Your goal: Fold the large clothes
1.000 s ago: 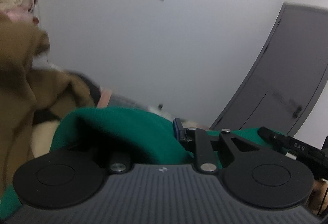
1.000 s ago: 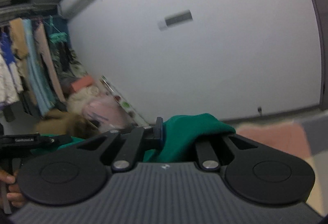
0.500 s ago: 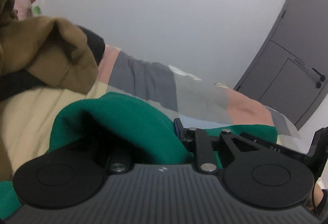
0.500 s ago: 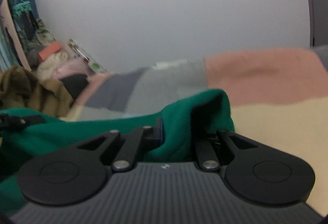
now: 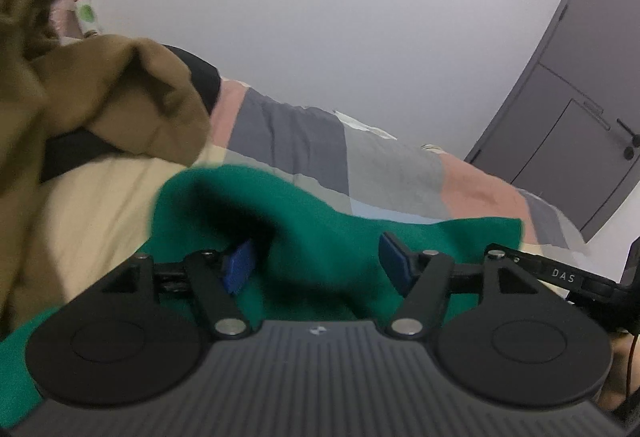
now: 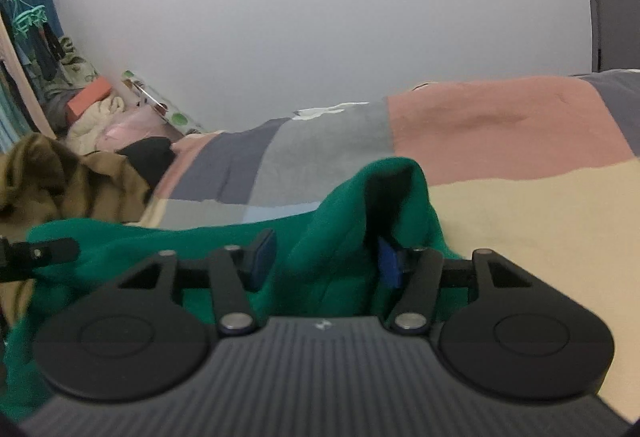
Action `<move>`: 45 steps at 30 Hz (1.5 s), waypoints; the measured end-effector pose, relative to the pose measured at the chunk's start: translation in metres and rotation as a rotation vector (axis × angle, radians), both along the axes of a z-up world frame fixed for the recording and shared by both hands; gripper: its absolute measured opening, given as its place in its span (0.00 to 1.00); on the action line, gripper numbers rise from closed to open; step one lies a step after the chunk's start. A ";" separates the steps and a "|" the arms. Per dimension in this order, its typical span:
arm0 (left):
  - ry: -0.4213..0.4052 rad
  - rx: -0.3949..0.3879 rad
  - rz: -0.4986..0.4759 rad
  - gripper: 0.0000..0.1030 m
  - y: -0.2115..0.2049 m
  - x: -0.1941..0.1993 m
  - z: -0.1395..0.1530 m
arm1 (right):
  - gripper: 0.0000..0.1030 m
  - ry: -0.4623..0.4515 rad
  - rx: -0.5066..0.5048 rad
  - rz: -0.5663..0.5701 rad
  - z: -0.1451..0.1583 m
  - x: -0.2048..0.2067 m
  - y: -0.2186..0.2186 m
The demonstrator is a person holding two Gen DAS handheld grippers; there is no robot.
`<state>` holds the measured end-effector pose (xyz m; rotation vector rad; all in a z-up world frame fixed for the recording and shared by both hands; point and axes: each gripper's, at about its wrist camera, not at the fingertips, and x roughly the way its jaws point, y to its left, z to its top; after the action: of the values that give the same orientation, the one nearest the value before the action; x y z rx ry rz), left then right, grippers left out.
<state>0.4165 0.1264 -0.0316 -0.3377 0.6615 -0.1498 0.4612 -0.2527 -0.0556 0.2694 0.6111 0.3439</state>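
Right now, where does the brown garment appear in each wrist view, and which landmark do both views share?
Left wrist view: the brown garment fills the upper left, heaped on the patchwork blanket, behind the green garment.
Right wrist view: the brown garment lies at the middle of the left edge, behind the green garment.
Shared landmark: the blanket's pink patch.

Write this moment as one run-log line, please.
step: release fold | left gripper: jaws just opened | right gripper: jaws just opened | green garment: loose between both, on bed
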 end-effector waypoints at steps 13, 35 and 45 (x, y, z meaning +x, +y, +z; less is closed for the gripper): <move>-0.011 0.021 0.082 0.69 -0.002 -0.196 0.045 | 0.54 -0.034 0.001 0.023 0.066 -0.183 -0.012; 0.109 0.137 0.150 0.69 -0.027 -0.320 -0.034 | 0.79 0.104 -0.178 0.294 0.013 -0.391 0.032; 0.168 0.232 0.150 0.56 -0.027 -0.299 -0.069 | 0.77 0.151 -0.402 0.355 -0.027 -0.390 0.068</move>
<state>0.1171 0.0995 -0.1006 -0.1758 0.8083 0.0993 0.0709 -0.1845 -0.0831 -0.2050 0.8634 0.5348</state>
